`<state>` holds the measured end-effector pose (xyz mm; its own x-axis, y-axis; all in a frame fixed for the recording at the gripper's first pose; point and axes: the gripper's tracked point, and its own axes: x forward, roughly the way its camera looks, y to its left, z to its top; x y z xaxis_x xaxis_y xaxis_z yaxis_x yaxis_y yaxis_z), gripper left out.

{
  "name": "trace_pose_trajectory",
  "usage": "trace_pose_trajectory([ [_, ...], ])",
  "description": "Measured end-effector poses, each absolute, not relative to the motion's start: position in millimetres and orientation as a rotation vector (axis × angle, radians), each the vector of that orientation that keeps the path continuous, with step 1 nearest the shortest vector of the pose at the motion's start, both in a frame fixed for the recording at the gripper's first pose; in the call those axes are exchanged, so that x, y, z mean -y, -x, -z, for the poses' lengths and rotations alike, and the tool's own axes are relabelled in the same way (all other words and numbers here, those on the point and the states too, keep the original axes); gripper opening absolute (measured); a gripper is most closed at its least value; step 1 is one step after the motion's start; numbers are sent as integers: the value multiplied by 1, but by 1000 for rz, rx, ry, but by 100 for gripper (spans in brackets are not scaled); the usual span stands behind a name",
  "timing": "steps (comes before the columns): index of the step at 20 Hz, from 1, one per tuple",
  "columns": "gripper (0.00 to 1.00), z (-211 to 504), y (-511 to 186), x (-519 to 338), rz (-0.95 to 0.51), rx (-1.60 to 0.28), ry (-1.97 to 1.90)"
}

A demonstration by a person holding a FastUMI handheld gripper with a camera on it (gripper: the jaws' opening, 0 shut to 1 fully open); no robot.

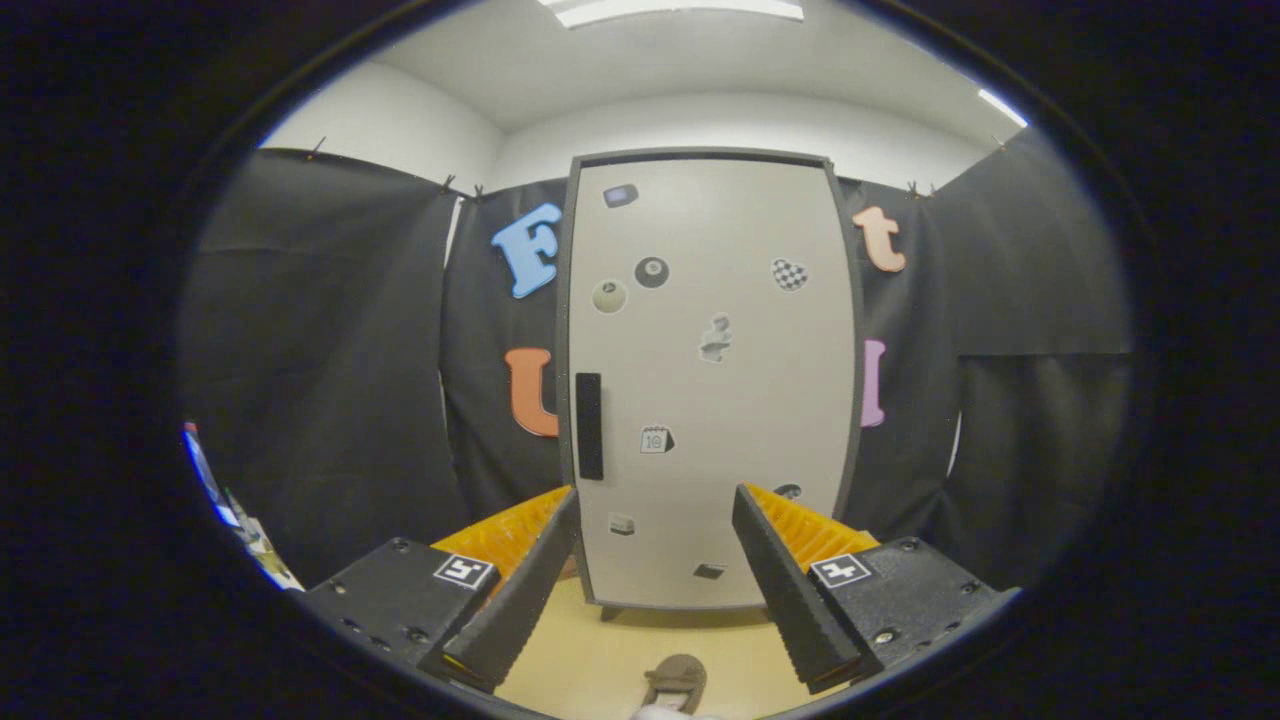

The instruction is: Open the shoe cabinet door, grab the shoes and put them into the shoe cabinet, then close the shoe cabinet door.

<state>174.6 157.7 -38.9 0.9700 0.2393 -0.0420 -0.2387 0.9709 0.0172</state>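
The shoe cabinet (710, 380) stands upright beyond my fingers, its pale door shut and dotted with several small stickers. A dark vertical handle (589, 426) sits on the door's left side, just above my left fingertip. My gripper (655, 495) is open, with nothing between its fingers, and points at the door's lower half. On the wooden floor (600, 650) close below the fingers lies a brown shoe (676, 682), only partly in view.
Black cloth walls close the booth behind and on both sides of the cabinet. Some colourful items (235, 510) lie at the far left edge near the floor.
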Motion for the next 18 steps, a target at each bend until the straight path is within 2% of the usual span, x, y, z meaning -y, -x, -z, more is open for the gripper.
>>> trace_pose_trajectory([
  [3, 100, 45, -220, -193, -308, -45, -22],
  [9, 100, 57, -316, -230, -284, -67, 8],
  [14, 100, 76, -353, -251, -275, -124, 15],
  [18, 92, 74, -366, -254, -254, -132, 1],
])
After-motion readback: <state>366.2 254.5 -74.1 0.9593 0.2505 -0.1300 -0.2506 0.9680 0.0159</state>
